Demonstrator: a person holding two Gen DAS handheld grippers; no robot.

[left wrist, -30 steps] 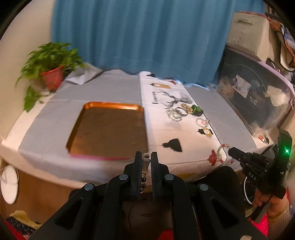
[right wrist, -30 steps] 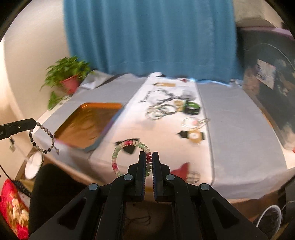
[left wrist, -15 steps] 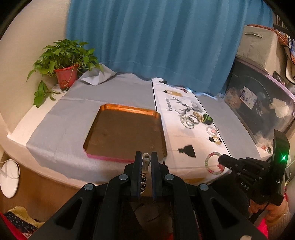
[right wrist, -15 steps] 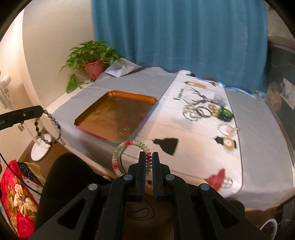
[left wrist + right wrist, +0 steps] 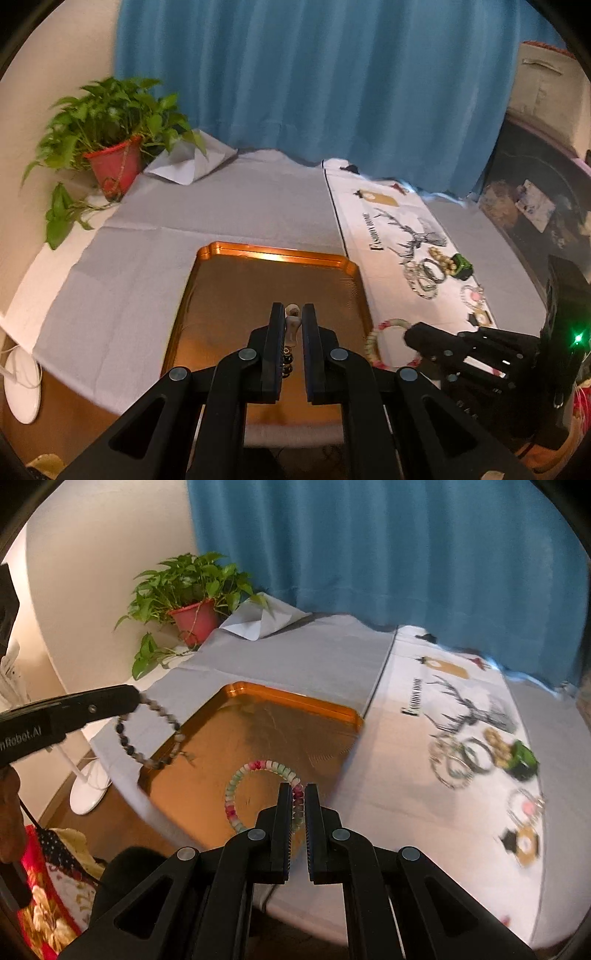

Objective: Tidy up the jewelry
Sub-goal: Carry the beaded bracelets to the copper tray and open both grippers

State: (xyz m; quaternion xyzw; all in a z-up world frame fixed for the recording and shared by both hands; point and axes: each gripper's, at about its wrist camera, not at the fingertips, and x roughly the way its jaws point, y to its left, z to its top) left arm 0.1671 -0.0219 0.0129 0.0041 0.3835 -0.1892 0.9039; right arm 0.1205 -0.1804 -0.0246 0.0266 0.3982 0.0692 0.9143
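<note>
My left gripper is shut on a grey-and-black bead bracelet and holds it above the near part of the copper tray. In the right wrist view that bracelet hangs from the left gripper over the tray's left rim. My right gripper is shut on a pink-and-green bead bracelet, held above the tray's near right part. It also shows in the left wrist view. Several more bracelets lie on the white runner.
A potted plant stands at the table's far left corner by a folded grey cloth. A white printed runner lies right of the tray. A blue curtain hangs behind. A white fan base stands on the floor.
Both grippers have moved forward and left from the table's front edge to above the tray, each carrying its bracelet.
</note>
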